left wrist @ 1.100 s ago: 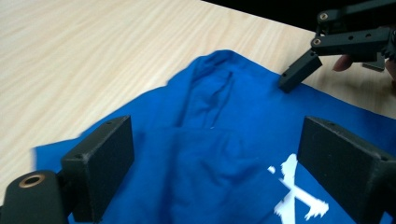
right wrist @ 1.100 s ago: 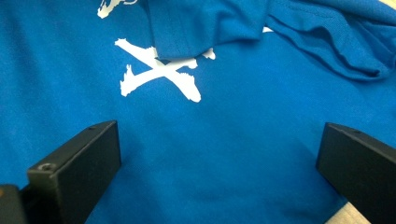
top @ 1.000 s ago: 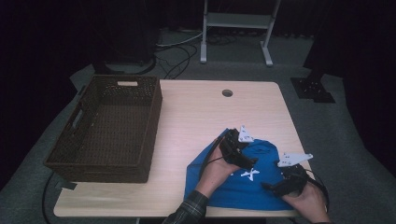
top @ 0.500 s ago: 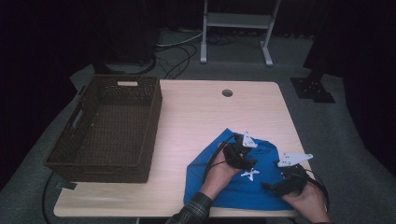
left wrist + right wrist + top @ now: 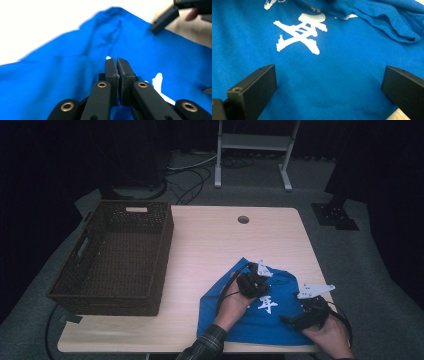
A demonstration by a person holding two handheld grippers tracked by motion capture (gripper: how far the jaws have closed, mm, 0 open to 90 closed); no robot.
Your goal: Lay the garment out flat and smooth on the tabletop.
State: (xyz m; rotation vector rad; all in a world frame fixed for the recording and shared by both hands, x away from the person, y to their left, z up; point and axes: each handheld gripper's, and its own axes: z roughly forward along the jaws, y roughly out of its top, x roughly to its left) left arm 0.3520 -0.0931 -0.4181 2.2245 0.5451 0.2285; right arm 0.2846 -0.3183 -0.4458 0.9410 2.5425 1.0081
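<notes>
A blue shirt with a white printed character lies crumpled on the near right part of the wooden table. My left gripper points down onto the shirt's middle. Its jaws have just been closing and now stand together, with a crease of the blue cloth gathered at their tips. My right gripper rests low over the shirt's near right part, and its jaws stand wide open above flat cloth. One of its jaws shows in the left gripper view at the upper right.
A dark wicker basket stands on the left side of the table. A round cable hole sits near the far edge. Beyond the table are cables and a metal stand on the floor.
The left gripper has slid a little from the shirt's far edge toward its middle. The right hand has kept still.
</notes>
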